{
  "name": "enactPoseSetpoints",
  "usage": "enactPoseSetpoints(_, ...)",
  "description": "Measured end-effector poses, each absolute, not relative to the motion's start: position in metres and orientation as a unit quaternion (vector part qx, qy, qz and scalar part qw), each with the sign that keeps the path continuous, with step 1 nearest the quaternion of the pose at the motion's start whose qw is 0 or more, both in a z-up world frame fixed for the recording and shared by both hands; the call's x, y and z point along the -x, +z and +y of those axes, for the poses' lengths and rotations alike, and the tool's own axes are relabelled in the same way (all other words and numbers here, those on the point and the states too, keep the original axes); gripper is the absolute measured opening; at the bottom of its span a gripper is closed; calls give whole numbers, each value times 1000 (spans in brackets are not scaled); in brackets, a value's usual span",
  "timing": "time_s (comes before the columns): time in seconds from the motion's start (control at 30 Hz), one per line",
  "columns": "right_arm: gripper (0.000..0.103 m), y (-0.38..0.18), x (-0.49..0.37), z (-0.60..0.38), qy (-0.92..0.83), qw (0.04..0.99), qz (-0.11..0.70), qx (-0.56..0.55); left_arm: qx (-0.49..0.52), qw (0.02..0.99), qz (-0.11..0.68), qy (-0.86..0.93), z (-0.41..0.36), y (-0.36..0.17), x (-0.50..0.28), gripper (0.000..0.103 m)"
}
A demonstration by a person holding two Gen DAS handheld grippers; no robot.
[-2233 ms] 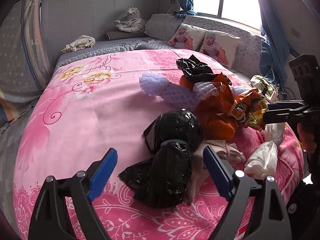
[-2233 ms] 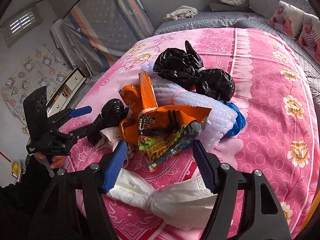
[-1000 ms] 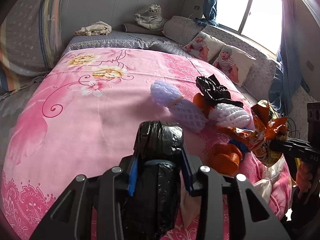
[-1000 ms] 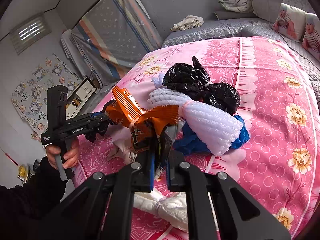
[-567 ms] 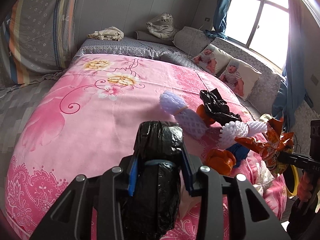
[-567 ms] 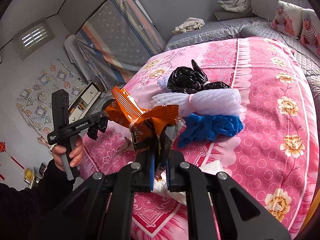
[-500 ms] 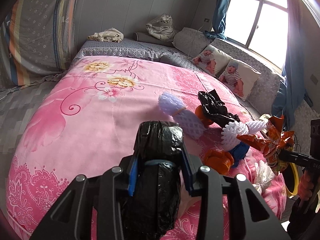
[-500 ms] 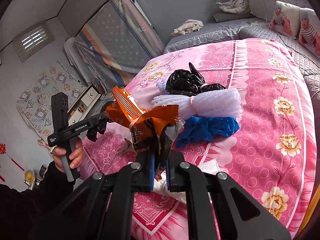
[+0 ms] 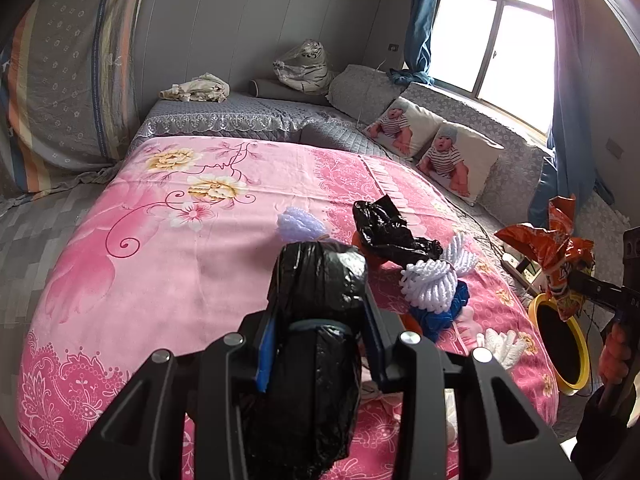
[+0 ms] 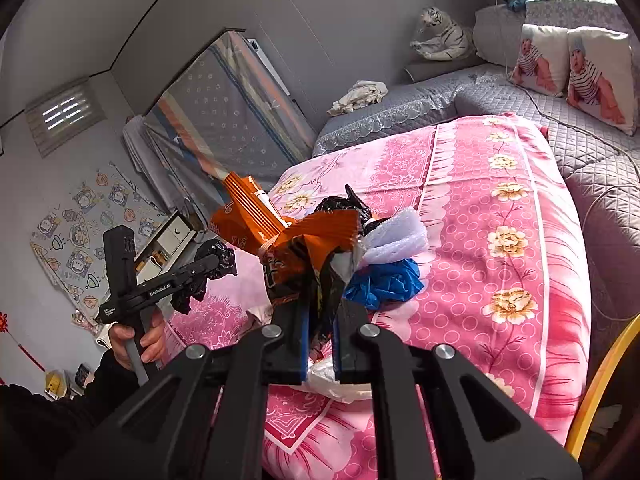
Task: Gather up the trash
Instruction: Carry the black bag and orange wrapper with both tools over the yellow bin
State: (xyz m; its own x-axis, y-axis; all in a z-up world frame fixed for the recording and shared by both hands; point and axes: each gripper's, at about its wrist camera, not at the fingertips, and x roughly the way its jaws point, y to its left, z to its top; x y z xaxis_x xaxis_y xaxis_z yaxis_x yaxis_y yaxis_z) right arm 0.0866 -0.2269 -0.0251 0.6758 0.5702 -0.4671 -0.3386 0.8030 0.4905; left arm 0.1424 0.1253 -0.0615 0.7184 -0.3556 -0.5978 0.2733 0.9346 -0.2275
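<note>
A: Where is the trash?

B: 2 pieces are off the bed. The right gripper (image 10: 320, 344) is clamped on an orange wrapper (image 10: 304, 248), which stands up from the jaws. The left gripper (image 9: 320, 344) is clenched on a black bag (image 9: 316, 320), its long axis running along the fingers.

A: And the bin (image 9: 560, 344)?

B: In the left view its yellow rim sits at 3 o'clock, off the bed's edge, directly below the wrapper. The right hand is nearer, I judge; it only needs to lower and let go.

A: What remains?

B: On the pink bed (image 9: 160, 248): another black bag (image 9: 388, 232) at 1 o'clock, white foam net (image 9: 432, 280), a blue wad (image 9: 444, 312), a lilac net (image 9: 298, 222), white tissue (image 9: 500, 344) by the edge.

A: Obstacles?

B: None that I can see between wrapper and bin.
</note>
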Motion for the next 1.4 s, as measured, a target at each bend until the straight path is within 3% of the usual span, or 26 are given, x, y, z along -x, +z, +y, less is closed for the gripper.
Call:
enactPoseSetpoints(0.9,8,-20,-12,-380,42,939,215,-266,-10,893,295,-339,-82,-21,-129,34)
enactPoseSetpoints(1.4,8,-32,25,-441,-97,937,191,-275,-35,852,308,-422,-202,-31,-116,34)
